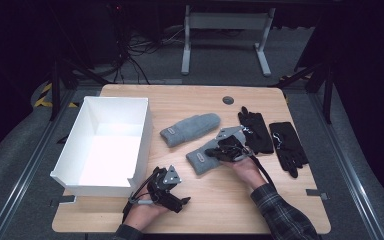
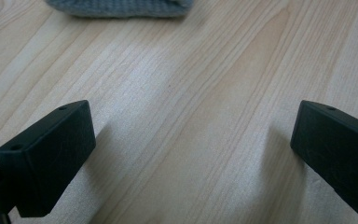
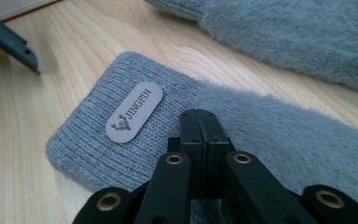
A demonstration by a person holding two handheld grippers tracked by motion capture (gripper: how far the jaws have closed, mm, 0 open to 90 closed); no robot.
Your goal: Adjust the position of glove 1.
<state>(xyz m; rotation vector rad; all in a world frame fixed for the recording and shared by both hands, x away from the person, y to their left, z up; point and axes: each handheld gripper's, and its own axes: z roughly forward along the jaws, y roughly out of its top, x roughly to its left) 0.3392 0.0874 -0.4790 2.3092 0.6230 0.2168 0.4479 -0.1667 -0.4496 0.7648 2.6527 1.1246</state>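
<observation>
Two grey mittens lie mid-table: the far mitten [image 1: 191, 128] and the near mitten [image 1: 200, 159], with its ribbed cuff and a pale label [image 3: 134, 112]. My right gripper [image 1: 214, 152] is over the near mitten's fuzzy part, just behind the cuff. Its jaws are shut together, the tips [image 3: 199, 117] sit at the fabric, and nothing shows between them. My left gripper [image 1: 175, 192] sits near the table's front edge beside the white box, open [image 2: 191, 140] over bare wood. A strip of grey mitten [image 2: 121, 7] lies ahead of it.
A tall white box [image 1: 107, 145] with an open top stands at the left of the wooden table [image 1: 230, 210]. Two black gloves [image 1: 255, 130] [image 1: 287, 145] lie at the right. A round grommet [image 1: 228, 100] sits near the far edge. The left gripper's jaw [image 3: 9, 42] shows in the right gripper view.
</observation>
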